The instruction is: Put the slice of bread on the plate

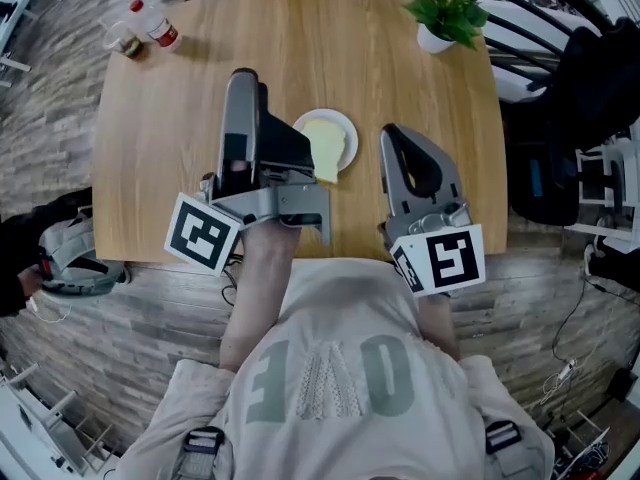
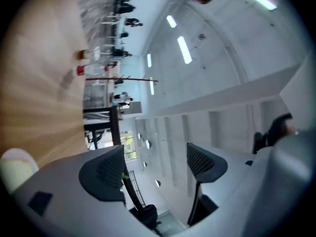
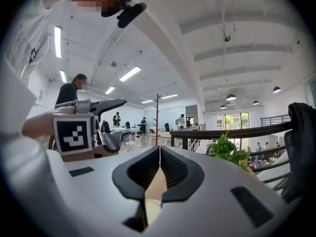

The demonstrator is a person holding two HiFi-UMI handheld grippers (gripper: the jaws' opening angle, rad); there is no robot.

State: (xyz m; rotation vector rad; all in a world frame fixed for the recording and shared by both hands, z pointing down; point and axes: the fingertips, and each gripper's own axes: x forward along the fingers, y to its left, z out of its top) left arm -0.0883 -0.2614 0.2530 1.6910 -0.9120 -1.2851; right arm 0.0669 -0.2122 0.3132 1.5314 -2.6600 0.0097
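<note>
A pale slice of bread lies on a small white plate near the front middle of the round wooden table. My left gripper is rolled on its side just left of the plate, above the table. It is open with nothing between its fingers, and the bread shows at that view's lower left edge. My right gripper hovers to the right of the plate, shut and holding nothing.
A potted green plant stands at the table's far right. A bottle and a small jar sit at the far left. The table's front edge runs just under both grippers. Dark chairs stand to the right.
</note>
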